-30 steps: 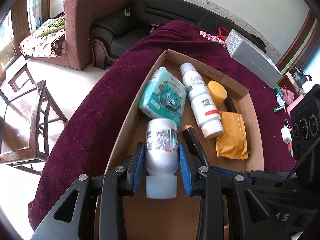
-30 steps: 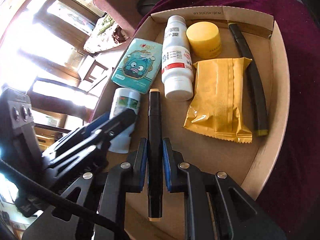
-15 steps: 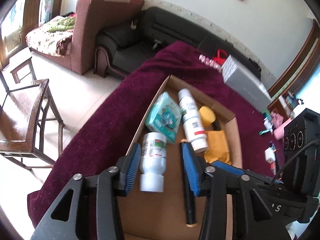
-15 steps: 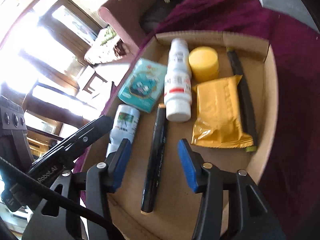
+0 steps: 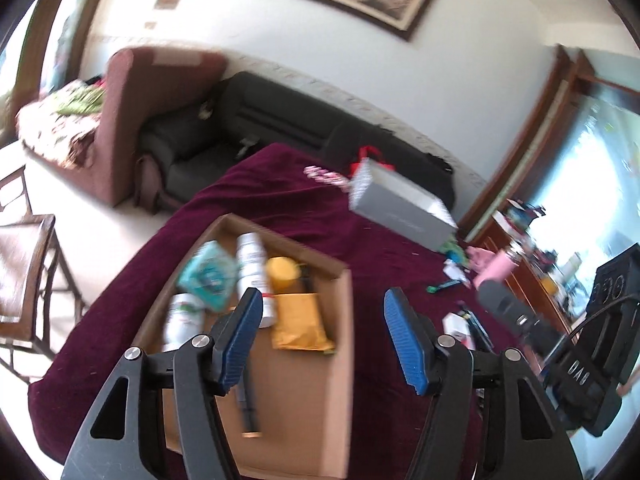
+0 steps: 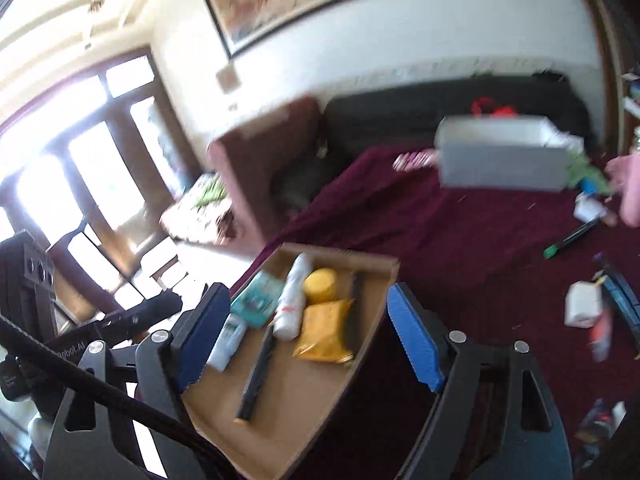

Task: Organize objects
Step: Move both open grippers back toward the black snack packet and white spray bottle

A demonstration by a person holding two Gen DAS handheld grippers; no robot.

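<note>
A shallow cardboard box (image 5: 304,400) (image 6: 304,408) lies on the maroon cloth. In it lie a small white bottle (image 5: 180,320) (image 6: 228,340), a teal tissue pack (image 5: 208,276) (image 6: 256,300), a tall white bottle (image 5: 252,260) (image 6: 292,304), a yellow jar (image 5: 282,274) (image 6: 320,285), a yellow packet (image 5: 298,322) (image 6: 326,336) and a black pen (image 5: 247,404) (image 6: 258,372). My left gripper (image 5: 324,338) hangs above the box, jaws opening, nothing between them. My right gripper (image 6: 310,338) is also raised, jaws opening wide and empty.
A grey box (image 5: 400,208) (image 6: 504,156) stands at the far side of the cloth. Small items lie scattered at right: a white carton (image 6: 582,310), a green-tipped marker (image 6: 572,238), a pink bottle (image 5: 496,270). A dark sofa (image 5: 280,120) and a wooden chair (image 5: 24,276) stand beyond the bed.
Both grippers let go, the left of the small white bottle and the right of the black pen, spread their jaws, and rose back from the box, tilting up toward the room.
</note>
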